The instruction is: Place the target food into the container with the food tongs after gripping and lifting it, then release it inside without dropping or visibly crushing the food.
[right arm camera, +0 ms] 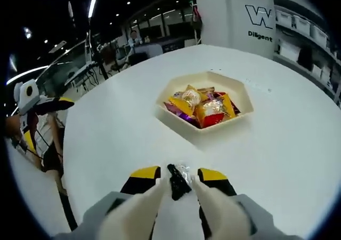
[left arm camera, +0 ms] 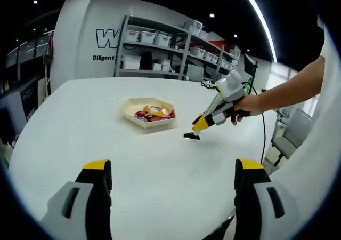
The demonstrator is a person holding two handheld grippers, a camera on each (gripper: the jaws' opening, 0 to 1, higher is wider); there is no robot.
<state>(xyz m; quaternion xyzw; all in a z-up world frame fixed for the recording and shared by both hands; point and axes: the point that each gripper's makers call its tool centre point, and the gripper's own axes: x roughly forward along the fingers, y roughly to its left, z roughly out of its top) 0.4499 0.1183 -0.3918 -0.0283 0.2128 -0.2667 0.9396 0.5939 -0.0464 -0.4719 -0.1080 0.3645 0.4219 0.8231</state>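
Left gripper view: left gripper (left arm camera: 169,189) hovers low over the white table (left arm camera: 80,128), jaws spread wide with nothing between them, parked back from the action, likely just idling so it stays out of the way. Across the table the right gripper (left arm camera: 201,124) is tipped down to the tabletop, its yellow-tipped jaws meeting a small dark item (left arm camera: 192,136) that sits on the table just beside the hexagonal tray (left arm camera: 129,113); the tray holds a pile of wrapped snacks (left arm camera: 154,113). Shelving (left arm camera: 160,42) with bins stands behind. Right gripper view: right gripper (right arm camera: 178,180) has its jaws drawn in close around a small dark wrapped piece with a bit of clear shiny wrap (I take it for the target food, can't read what it is). Whether the jaws are actually pinching it or just bracketing it, can't tell. It's on or barely off the table, near the tray's (right arm camera: 198,127) closest edge, not inside. Tray sits dead ahead on the jaw axis, so the approach looks lined up for a short lift-and-carry forward. The left gripper (right arm camera: 33,102) shows at the far left edge. Judgement: grasp stage, transfer not done; light squeeze needed, the wrap looks slippery.
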